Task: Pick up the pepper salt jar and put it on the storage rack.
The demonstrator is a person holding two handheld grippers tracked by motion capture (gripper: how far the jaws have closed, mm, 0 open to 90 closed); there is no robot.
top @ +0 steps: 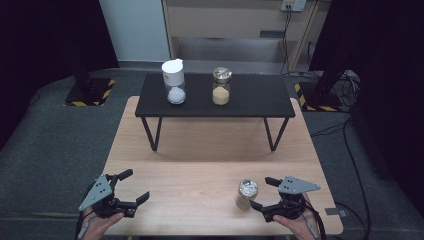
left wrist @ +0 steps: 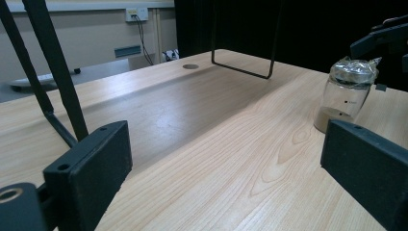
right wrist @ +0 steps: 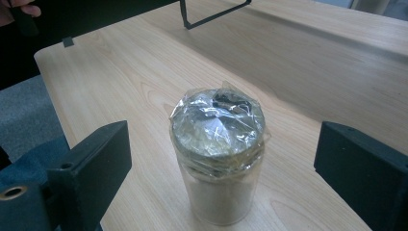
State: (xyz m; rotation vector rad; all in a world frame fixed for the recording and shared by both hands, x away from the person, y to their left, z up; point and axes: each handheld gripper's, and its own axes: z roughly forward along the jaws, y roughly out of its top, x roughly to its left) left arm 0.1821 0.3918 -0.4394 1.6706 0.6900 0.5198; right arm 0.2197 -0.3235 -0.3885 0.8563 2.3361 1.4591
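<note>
R gripper (top: 261,194) spread wide around the foil-capped jar (top: 247,194), near right, pads not touching. L gripper (top: 136,186) spread too, empty, near left.

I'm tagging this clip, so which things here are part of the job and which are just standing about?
In the job:
- right gripper, jaws open around the jar
- foil-topped jar on the wooden table

Standing about:
- left gripper, open
- black shelf
- white-lidded jar
- yellow-powder jar
</note>
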